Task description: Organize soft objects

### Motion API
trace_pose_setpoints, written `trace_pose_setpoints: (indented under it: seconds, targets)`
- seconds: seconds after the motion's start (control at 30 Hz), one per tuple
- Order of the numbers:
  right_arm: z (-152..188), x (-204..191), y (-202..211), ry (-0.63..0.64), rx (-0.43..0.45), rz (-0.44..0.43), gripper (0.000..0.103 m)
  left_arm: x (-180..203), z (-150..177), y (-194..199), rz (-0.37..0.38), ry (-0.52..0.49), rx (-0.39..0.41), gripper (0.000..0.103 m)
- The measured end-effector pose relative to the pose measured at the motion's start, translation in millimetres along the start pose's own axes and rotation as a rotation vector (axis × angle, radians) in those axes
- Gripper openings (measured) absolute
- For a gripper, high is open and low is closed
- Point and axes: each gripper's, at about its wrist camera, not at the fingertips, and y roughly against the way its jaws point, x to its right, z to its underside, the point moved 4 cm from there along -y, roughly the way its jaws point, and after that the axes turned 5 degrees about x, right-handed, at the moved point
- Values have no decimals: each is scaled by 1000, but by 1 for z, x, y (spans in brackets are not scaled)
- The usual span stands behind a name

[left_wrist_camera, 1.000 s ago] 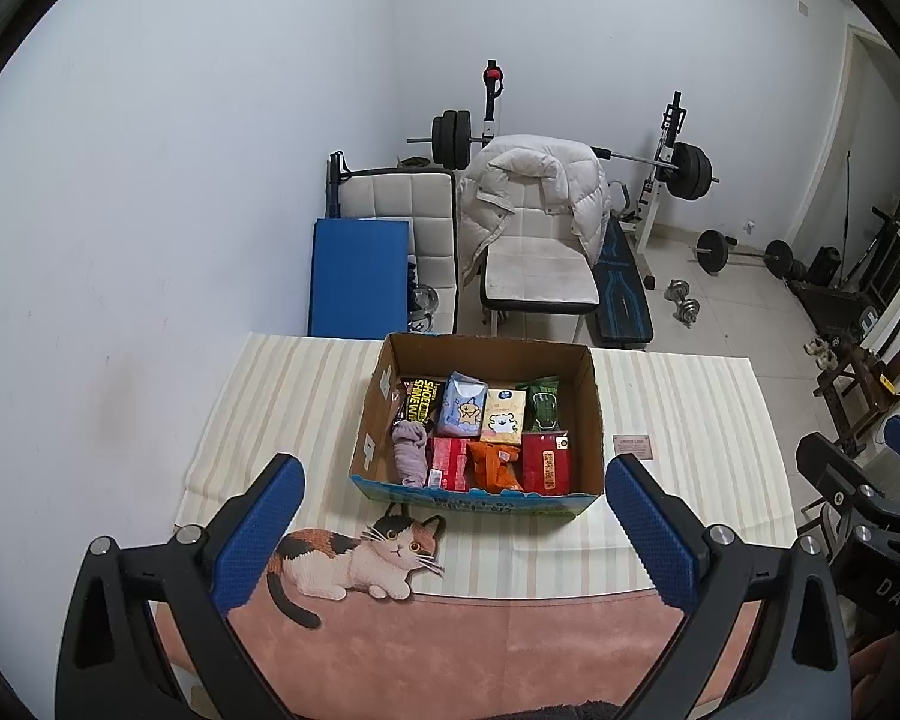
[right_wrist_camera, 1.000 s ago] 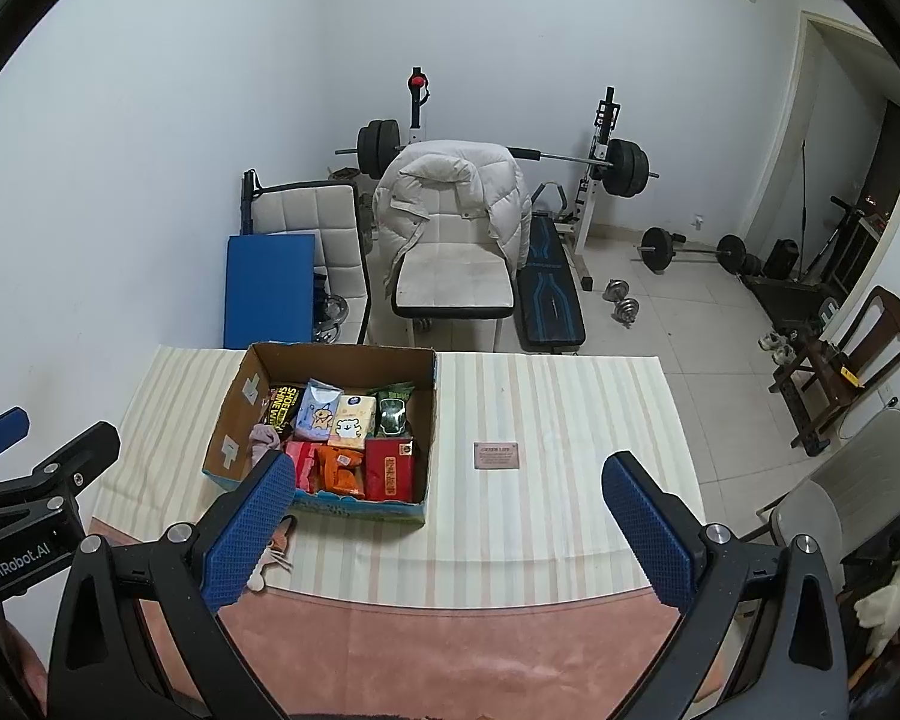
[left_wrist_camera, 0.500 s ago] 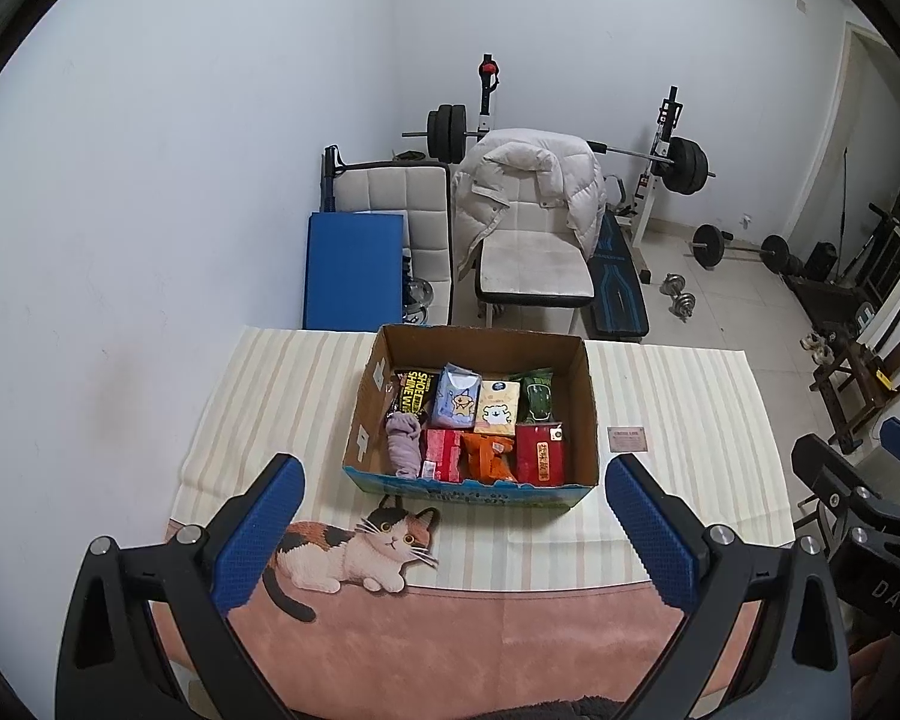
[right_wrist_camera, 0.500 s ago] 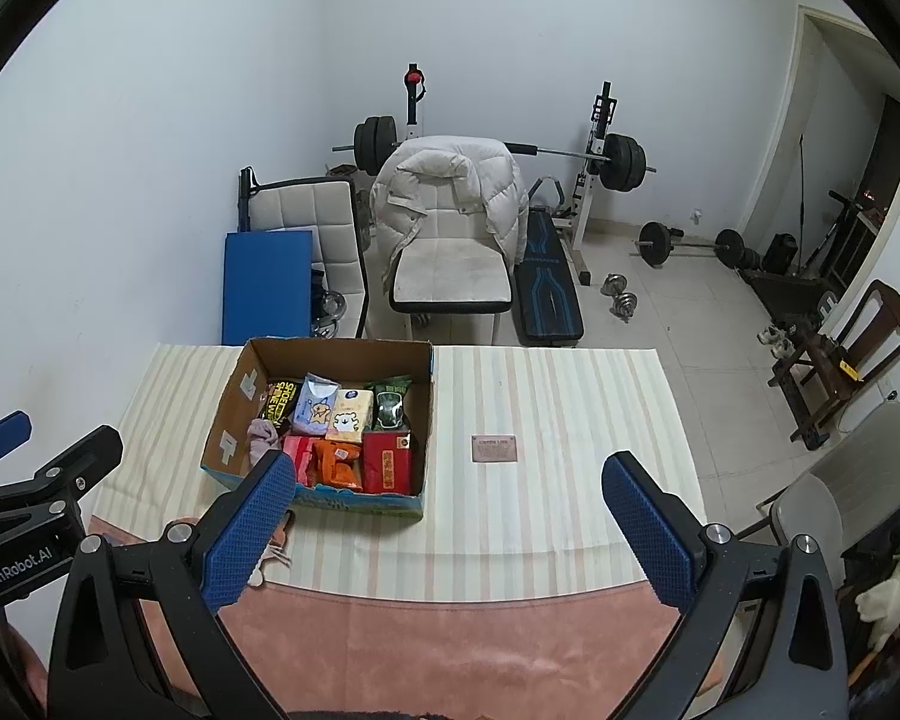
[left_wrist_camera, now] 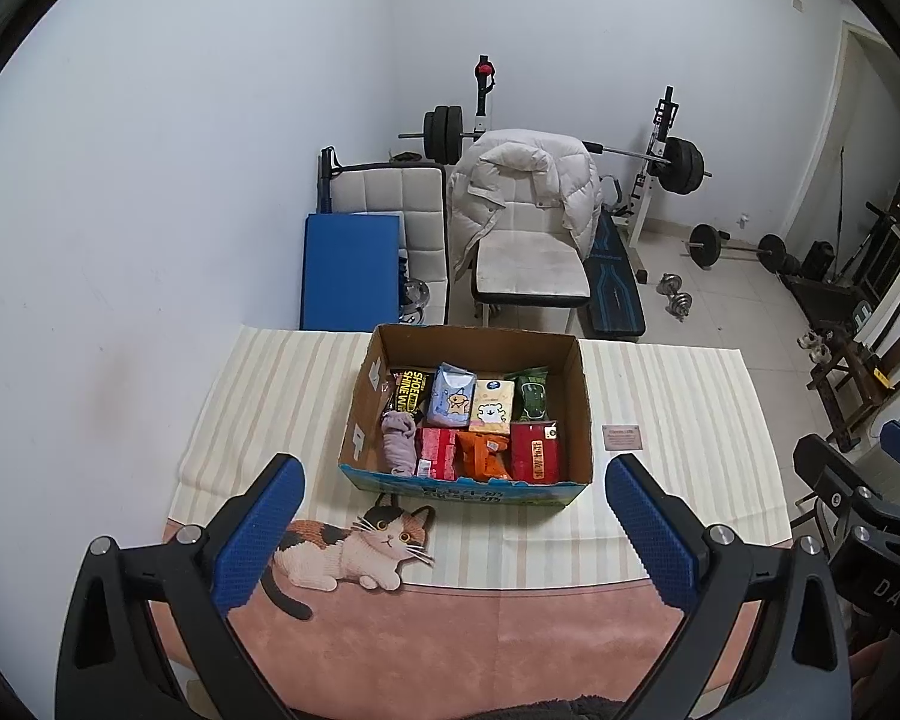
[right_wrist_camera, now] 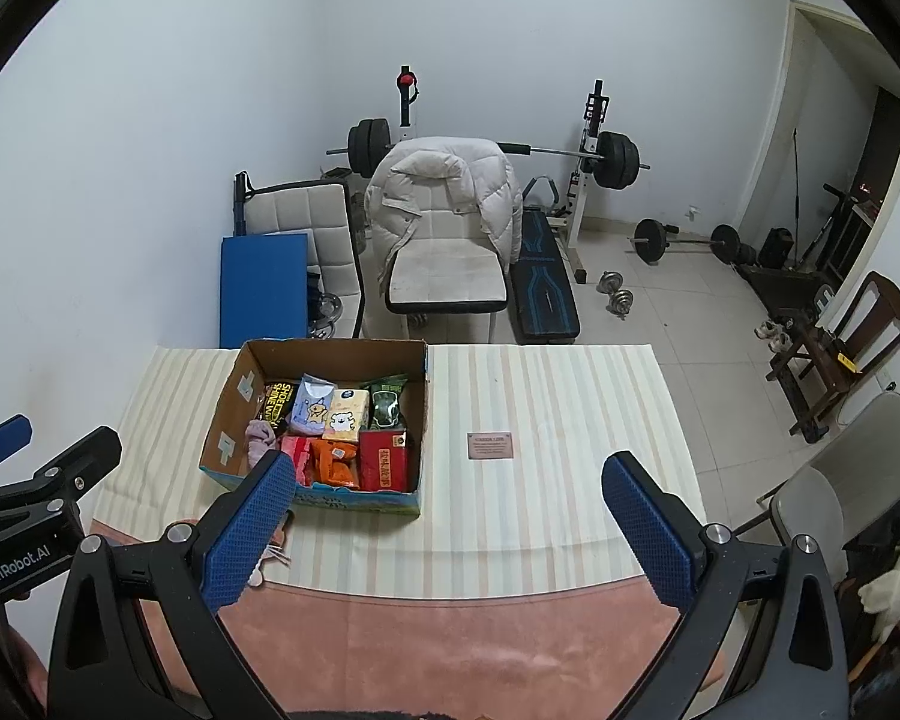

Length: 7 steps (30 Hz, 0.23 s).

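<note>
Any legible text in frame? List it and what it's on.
"SHOE SHINE W…" – black and yellow packet in the cardboard box; rest hidden.
"GenRobot.AI" – left gripper body.
"DAS" – right gripper body.
Small card on striped cloth, red box label: too small.

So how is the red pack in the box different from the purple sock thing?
The red pack is a stiff, flat-sided rectangle with a gold label, while the purple sock is soft, crumpled cloth with no print. The red pack stands at the right end of the front row; the purple sock lies at the left end. Both sit inside the cardboard box, against its front wall.
</note>
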Motion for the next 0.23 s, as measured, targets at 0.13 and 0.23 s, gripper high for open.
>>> trace_pose_setpoints:
  seconds: [0.13,0.23]
  targets:
    - [2,2,1,-3,-2,2,103,2,1,1,3,1,-4,103]
    - [3,4,2,-10,-4,5,103,2,1,1,1,0,-3,103]
